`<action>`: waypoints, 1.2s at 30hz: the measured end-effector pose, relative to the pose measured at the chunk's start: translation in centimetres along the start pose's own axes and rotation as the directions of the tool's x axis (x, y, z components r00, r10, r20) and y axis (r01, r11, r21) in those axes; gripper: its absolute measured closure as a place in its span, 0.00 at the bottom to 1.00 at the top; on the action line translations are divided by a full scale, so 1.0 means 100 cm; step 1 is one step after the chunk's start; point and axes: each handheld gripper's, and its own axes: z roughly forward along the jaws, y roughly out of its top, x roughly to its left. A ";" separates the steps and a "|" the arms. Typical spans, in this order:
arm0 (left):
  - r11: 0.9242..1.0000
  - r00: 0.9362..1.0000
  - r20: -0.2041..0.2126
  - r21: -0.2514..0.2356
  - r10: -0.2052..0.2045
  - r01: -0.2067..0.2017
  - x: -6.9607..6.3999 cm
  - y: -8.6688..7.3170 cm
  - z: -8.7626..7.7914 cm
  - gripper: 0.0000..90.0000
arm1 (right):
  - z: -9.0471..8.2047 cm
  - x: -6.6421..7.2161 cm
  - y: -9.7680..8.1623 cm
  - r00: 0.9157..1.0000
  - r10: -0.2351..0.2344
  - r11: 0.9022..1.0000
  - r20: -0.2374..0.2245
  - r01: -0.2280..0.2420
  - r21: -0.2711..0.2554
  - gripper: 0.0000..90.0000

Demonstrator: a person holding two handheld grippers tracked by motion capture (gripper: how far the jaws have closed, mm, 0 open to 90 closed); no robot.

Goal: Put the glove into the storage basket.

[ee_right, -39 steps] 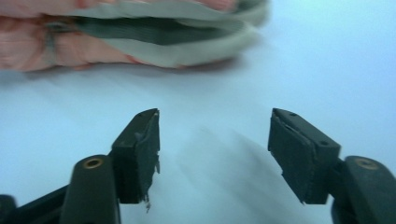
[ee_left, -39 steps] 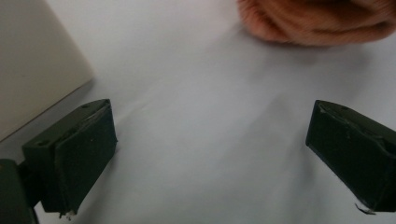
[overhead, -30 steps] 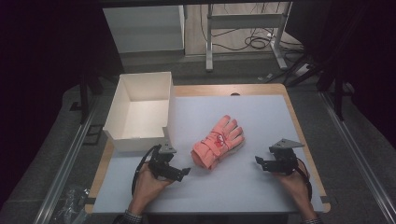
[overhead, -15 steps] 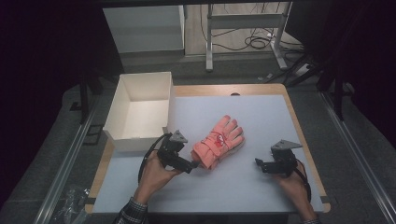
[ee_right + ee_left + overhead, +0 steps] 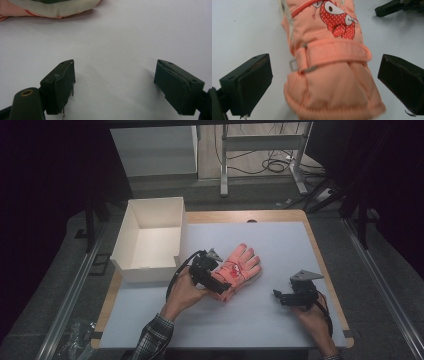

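While my left tongs [image 5: 324,82] stand wide astride the glove [image 5: 329,75] cuff mid-bench, I close squarely below the strap; right tongs [image 5: 115,85] wait wide, empty.

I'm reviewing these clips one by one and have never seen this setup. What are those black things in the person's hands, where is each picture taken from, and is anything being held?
No robot here: a person holds a two-jaw tool in each hand. The high view looks down on the table from above. The other two pictures come from cameras riding on each tool, looking along its black jaws. On the white surface lie an orange glove with a red cartoon print and an empty white box. The left tool has its jaws wide on either side of the glove's cuff, not touching it, so nothing is gripped yet. The right tool stands open over bare table, off to the side.
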 end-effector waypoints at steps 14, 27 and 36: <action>0.991 0.999 -0.011 0.123 0.051 -0.049 -0.006 0.011 0.040 0.00 | 0.000 0.000 0.000 1.000 0.001 1.000 0.002 -0.001 0.000 0.19; 0.975 0.997 -0.049 0.217 0.064 -0.052 -0.011 0.001 0.067 0.00 | 0.000 0.001 0.000 1.000 0.002 1.000 0.002 -0.002 0.000 0.19; 0.972 0.998 -0.040 0.231 0.057 -0.046 -0.015 -0.002 0.066 0.17 | 0.000 0.001 0.000 1.000 0.002 1.000 0.002 -0.002 0.000 0.19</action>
